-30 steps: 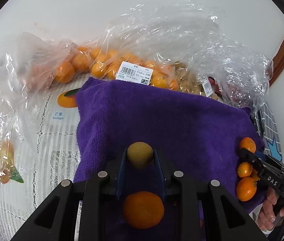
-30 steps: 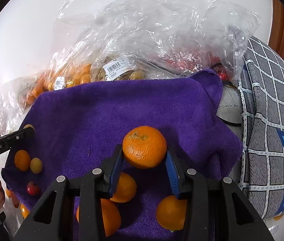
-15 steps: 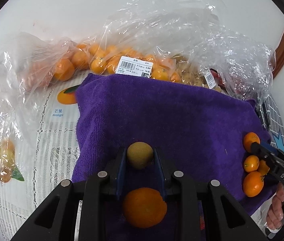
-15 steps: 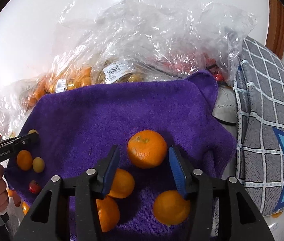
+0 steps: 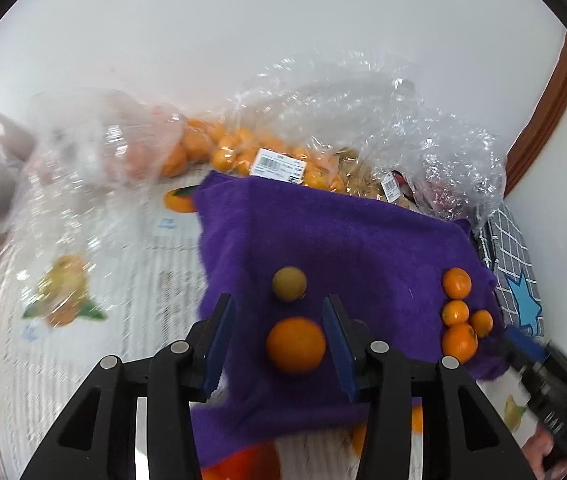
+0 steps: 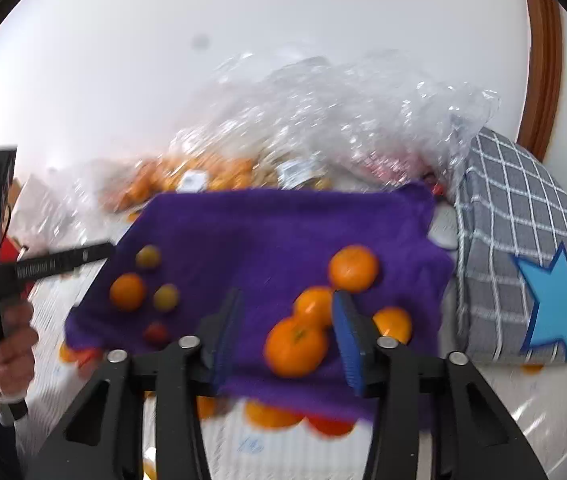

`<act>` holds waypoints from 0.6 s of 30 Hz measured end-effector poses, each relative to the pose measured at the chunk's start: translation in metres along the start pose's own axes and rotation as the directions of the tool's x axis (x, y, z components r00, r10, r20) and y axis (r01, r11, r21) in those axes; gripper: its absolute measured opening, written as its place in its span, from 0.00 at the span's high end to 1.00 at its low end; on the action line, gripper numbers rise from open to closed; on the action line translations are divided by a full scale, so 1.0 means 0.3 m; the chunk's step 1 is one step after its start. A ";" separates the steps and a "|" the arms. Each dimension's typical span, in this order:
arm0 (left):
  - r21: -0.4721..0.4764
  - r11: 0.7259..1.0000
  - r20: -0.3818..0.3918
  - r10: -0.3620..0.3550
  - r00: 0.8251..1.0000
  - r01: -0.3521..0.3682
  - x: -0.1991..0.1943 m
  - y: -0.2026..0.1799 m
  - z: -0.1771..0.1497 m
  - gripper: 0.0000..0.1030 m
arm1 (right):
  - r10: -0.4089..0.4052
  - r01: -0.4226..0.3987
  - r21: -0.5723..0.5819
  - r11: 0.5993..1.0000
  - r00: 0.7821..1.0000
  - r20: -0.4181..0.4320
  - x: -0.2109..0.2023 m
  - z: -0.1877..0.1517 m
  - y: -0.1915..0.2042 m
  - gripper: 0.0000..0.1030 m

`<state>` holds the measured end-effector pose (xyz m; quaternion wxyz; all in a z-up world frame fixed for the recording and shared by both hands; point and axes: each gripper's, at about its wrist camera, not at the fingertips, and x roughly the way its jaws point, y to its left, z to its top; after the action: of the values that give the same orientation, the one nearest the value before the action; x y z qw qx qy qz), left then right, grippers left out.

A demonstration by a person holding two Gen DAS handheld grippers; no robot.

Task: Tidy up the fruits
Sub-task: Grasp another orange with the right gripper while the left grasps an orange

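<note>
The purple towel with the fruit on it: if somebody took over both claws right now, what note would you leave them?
Left claw: open, empty, above the purple towel.
Right claw: open, empty.
Done: four oranges grouped at the towel's right side; an orange and yellowish fruits at its left.
Left: more oranges lie off the towel's near edge, and the plastic bags behind hold more fruit.

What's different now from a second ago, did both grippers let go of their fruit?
Yes. The left gripper opened and pulled back, leaving the yellow-green fruit on the purple towel beyond the big orange. The right gripper released its orange half a second earlier and has since backed away, open. That orange now sits with three others. The bagged fruit behind the towel stayed put.
</note>
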<state>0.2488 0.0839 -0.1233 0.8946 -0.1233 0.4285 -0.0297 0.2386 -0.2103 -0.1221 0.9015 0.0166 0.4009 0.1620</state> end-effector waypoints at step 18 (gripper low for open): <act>-0.018 1.000 -0.021 -0.007 1.000 0.006 -0.109 0.111 -0.315 0.58 | 0.078 -0.075 0.032 0.997 0.992 -0.098 0.109 -0.245 0.168 0.69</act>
<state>0.1534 0.1030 -0.1637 0.8887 -0.1326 0.4379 -0.0301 0.1914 -0.1601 -0.1873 0.8733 0.0368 0.4465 0.1914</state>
